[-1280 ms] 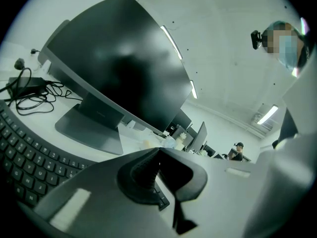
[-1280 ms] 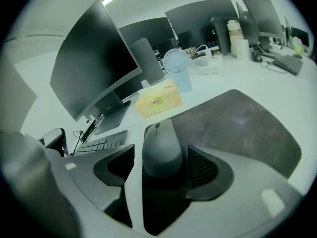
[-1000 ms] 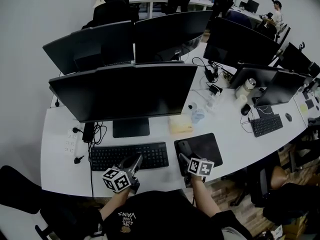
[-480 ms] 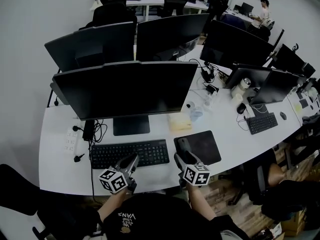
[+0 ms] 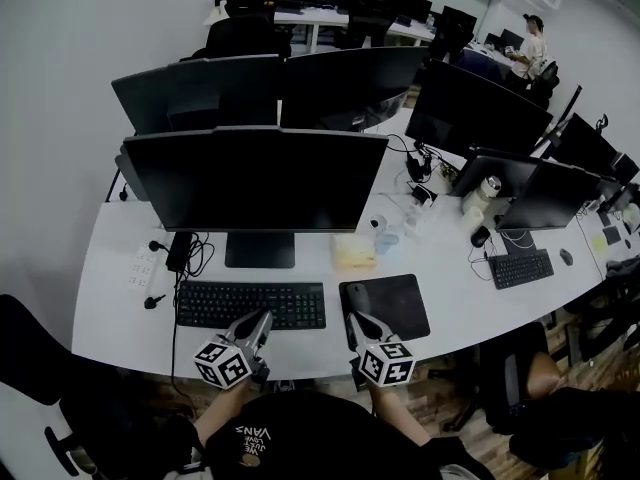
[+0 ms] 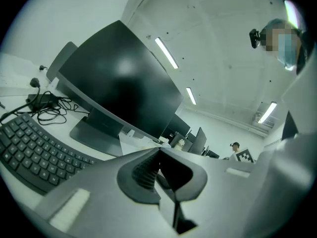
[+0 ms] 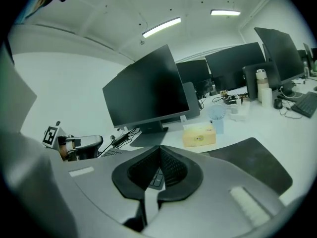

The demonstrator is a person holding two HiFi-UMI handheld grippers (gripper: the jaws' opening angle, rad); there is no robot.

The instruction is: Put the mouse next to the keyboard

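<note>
The mouse point(image 5: 357, 292) lies on the far left corner of the dark pad point(image 5: 402, 304), just right of the keyboard point(image 5: 250, 305). The right gripper point(image 5: 353, 319) has just closed its jaws, which now press together with nothing between them, near the mouse. The left gripper point(image 5: 264, 318) is also clenched and empty, at the keyboard's near edge.

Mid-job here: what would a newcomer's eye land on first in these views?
The big dark monitor fills the desk's middle, with the black keyboard in front of it. Right of it, the mouse lies at the dark mouse pad's left edge. The right gripper, jaws just closed on nothing, hangs just short of it.
</note>
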